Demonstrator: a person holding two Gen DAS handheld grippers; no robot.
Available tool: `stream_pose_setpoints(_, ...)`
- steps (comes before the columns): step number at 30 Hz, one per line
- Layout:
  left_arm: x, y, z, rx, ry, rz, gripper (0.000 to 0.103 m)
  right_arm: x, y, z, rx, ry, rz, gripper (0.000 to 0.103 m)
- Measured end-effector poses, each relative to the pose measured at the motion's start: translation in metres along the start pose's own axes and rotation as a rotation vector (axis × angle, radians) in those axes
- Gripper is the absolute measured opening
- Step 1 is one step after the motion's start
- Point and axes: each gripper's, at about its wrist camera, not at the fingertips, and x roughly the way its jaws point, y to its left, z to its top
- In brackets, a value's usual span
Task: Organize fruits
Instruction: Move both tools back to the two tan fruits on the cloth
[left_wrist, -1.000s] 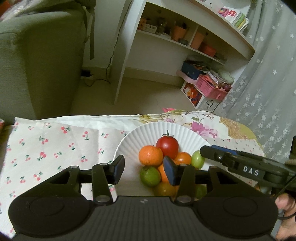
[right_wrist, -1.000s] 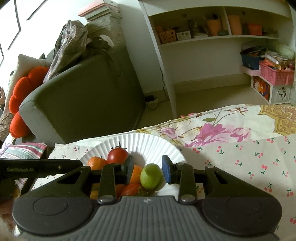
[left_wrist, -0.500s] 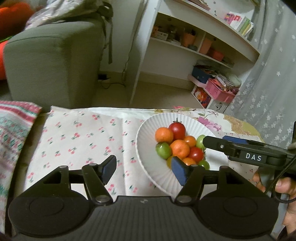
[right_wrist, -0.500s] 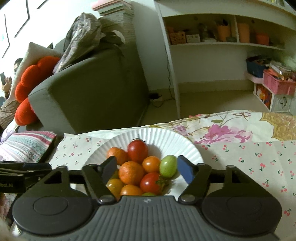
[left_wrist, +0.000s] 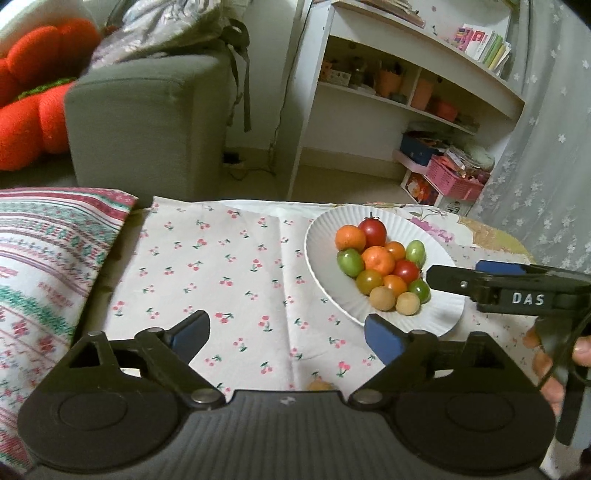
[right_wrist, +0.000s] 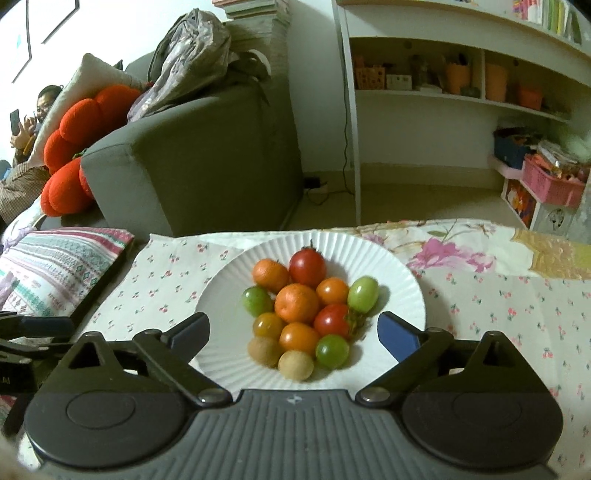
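A white paper plate (right_wrist: 399, 273) holds a pile of several small fruits: red tomatoes (right_wrist: 307, 266), oranges (right_wrist: 296, 302), green fruits (right_wrist: 363, 294) and tan round ones (right_wrist: 295, 365). The plate also shows in the left wrist view (left_wrist: 321, 236). My right gripper (right_wrist: 293, 330) is open and empty, just in front of the plate. My left gripper (left_wrist: 286, 332) is open and empty over the cherry-print cloth, left of the plate. One small tan fruit (left_wrist: 319, 386) lies on the cloth close under the left gripper. The right gripper shows from the side in the left wrist view (left_wrist: 480, 277).
A cherry-print cloth (left_wrist: 221, 273) covers the table, with a floral cloth (right_wrist: 454, 251) at the far right. A striped cushion (left_wrist: 44, 258) lies at the left. A grey sofa (right_wrist: 207, 155) and white shelves (right_wrist: 461, 96) stand behind.
Both grippers have pulled back from the plate and opened wider. The left gripper has swung left over the cloth. The fruits stay piled on the plate.
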Motion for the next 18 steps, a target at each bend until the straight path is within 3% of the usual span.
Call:
stream_pose_setpoints(5,-0.003,0.004,-0.005,-0.011,-0.001,0.018,0.092,-0.015,0.011,-0.004,-0.011,-0.021,0.015,0.101)
stream_pose_setpoints(18,-0.005,-0.003,-0.012,0.026,0.021,0.028,0.093,-0.024,0.024,-0.019,-0.002,0.026,0.021,0.102)
